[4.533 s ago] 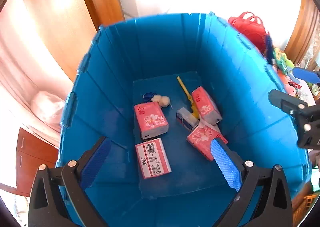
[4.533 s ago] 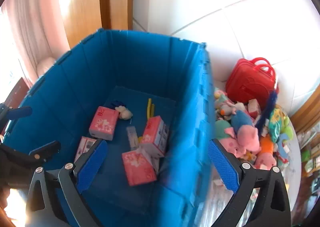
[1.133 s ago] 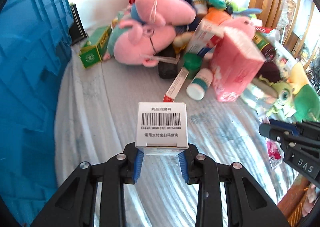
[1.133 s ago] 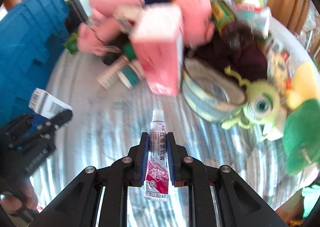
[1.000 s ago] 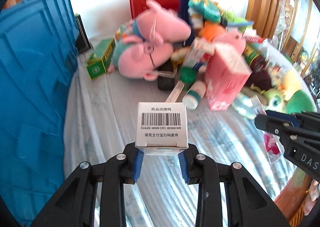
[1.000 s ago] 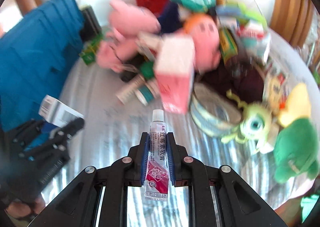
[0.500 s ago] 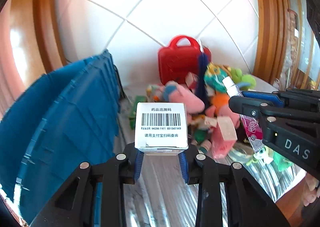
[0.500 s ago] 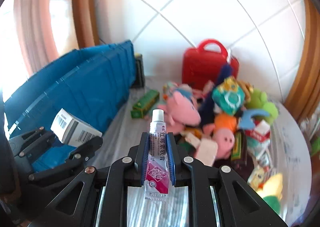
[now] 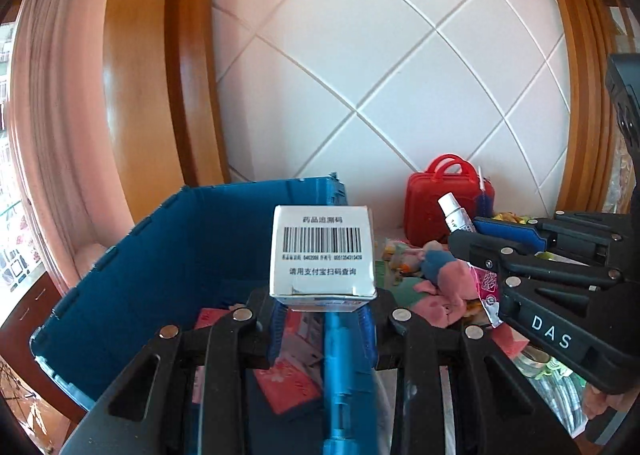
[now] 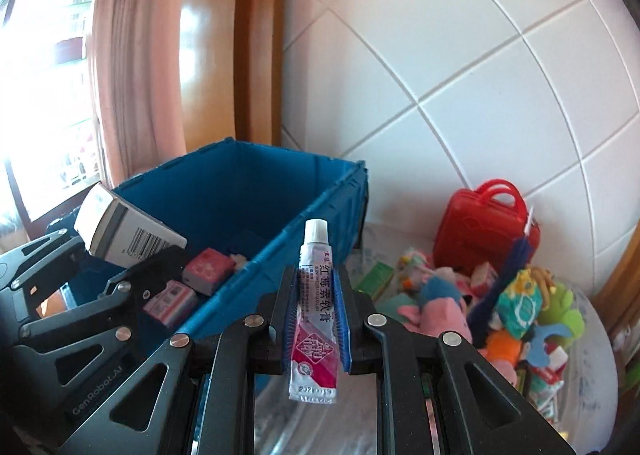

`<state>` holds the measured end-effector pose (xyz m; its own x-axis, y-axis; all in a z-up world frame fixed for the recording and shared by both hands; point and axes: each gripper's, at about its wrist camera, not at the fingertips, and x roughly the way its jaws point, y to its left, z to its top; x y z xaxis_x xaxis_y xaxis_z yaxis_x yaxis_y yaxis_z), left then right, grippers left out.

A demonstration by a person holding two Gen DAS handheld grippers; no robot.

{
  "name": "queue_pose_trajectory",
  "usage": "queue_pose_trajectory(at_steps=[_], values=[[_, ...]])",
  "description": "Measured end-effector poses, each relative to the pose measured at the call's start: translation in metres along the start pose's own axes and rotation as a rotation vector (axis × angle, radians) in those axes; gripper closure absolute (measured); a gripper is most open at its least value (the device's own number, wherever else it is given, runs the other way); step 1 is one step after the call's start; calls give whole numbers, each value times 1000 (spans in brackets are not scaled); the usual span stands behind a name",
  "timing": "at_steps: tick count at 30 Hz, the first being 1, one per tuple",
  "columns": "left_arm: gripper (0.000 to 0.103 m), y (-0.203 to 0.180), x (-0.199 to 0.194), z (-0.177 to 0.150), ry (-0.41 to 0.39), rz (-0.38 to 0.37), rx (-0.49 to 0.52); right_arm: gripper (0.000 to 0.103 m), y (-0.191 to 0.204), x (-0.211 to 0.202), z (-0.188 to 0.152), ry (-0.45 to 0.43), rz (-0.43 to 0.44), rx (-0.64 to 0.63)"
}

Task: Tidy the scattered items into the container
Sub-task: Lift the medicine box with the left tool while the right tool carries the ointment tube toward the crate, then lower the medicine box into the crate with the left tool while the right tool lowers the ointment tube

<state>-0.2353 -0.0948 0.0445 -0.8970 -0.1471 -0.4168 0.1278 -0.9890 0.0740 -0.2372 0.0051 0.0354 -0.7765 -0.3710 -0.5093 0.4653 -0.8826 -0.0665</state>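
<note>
Above the near rim of the blue crate (image 9: pixel 168 255) my left gripper (image 9: pixel 323 309) pinches a white medicine box (image 9: pixel 322 251), barcode face toward the camera, its blue pads tight on the box's lower sides. Beside it, my right gripper (image 10: pixel 316 319) is clamped narrow on an ointment tube (image 10: pixel 315 311) that stands upright, white cap on top and crimped end hanging below the pads, with the crate's right wall just beyond it. Down inside the crate lie several pink tissue packs (image 10: pixel 208 269). Right of the crate, on the striped cloth (image 10: pixel 580 395), a heap of plush toys (image 10: pixel 516 307) sits against a red toy suitcase (image 10: pixel 484 223) by the tiled wall (image 9: pixel 380 67).
</note>
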Motion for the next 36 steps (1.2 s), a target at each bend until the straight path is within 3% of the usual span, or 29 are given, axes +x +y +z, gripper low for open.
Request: queue_pose_trajectory(at_steps=[8, 13, 18, 25, 31, 36], values=[[73, 125, 39, 15, 63, 29, 35, 86, 104, 66, 66, 26, 37, -2], [73, 179, 100, 30, 201, 17, 42, 86, 135, 135, 97, 105, -14, 24], [73, 206, 173, 34, 389, -14, 45, 86, 134, 215, 104, 253, -45, 95], [73, 193, 266, -10, 692, -66, 62, 86, 121, 313, 75, 475, -112, 135], [73, 177, 317, -77, 933, -73, 137, 86, 124, 377, 11, 730, -146, 89], [73, 182, 340, -128, 1091, -70, 138, 86, 121, 401, -43, 911, -140, 100]])
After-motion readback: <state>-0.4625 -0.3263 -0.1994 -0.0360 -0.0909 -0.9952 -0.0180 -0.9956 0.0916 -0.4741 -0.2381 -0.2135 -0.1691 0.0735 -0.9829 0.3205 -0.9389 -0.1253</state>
